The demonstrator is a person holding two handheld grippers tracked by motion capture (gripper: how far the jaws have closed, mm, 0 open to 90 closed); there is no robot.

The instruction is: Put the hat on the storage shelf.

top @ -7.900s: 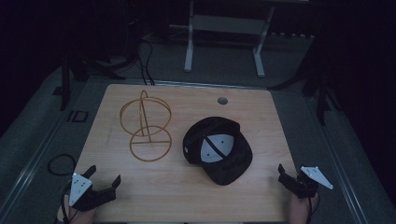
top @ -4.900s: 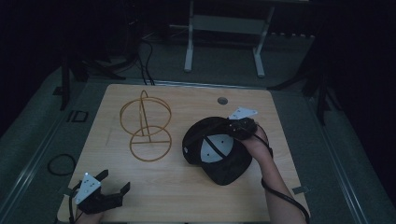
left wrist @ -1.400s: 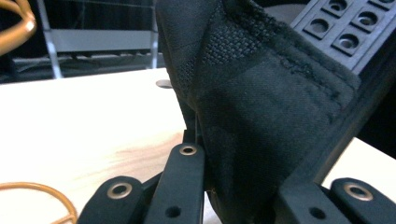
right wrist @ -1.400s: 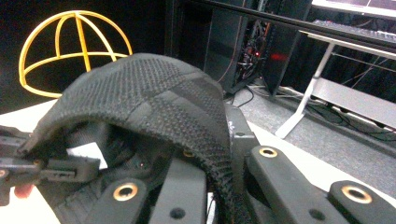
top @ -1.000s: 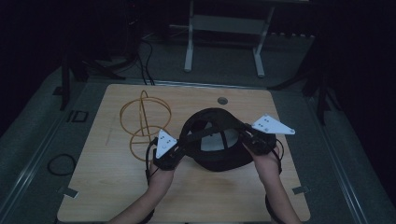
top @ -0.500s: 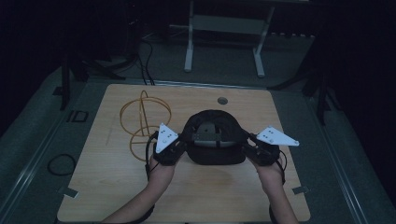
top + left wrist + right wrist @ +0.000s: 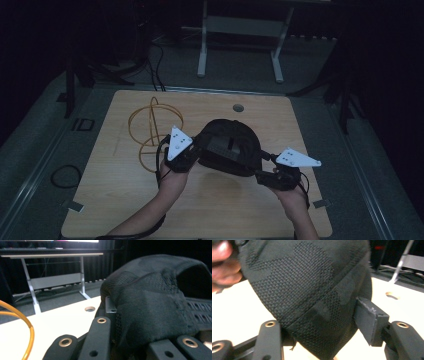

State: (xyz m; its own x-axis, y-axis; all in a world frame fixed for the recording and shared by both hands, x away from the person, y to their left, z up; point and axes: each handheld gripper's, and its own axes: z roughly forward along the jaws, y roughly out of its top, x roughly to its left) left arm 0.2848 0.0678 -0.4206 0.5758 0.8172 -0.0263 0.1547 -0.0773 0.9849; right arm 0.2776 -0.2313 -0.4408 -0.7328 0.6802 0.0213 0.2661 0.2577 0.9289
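Now black cap (image 7: pixel 229 152) held above worktop (image 7: pixel 115 200) at frame centre, just right of wire stand (image 7: pixel 150 131); left gripper (image 7: pixel 186 156) clamped on cap's left side; right gripper (image 7: pixel 266 175), lower right, jaws just opening, fabric still between them, pads off

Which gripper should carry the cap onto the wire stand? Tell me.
Left, probably. The left gripper is shut on the black cap and sits beside the wire stand; the right gripper's jaws have just been opening.
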